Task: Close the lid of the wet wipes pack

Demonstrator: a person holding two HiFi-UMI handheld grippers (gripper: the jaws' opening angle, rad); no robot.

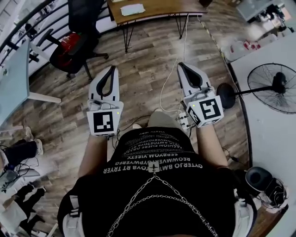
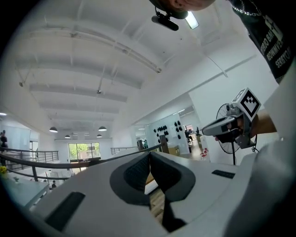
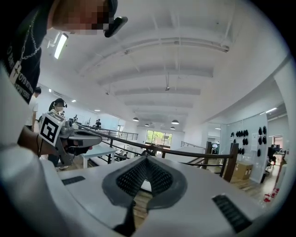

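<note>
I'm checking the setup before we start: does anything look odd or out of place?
No wet wipes pack shows in any view. The left gripper and right gripper are both shut and empty, held out over the wooden floor. Nothing looks spilled or damaged.

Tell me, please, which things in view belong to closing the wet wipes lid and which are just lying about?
Job: left tool, shut and empty; right tool, shut and empty. No wipes pack shows in any view.
Lying about: fan; office chair; wooden desk; white table.
</note>
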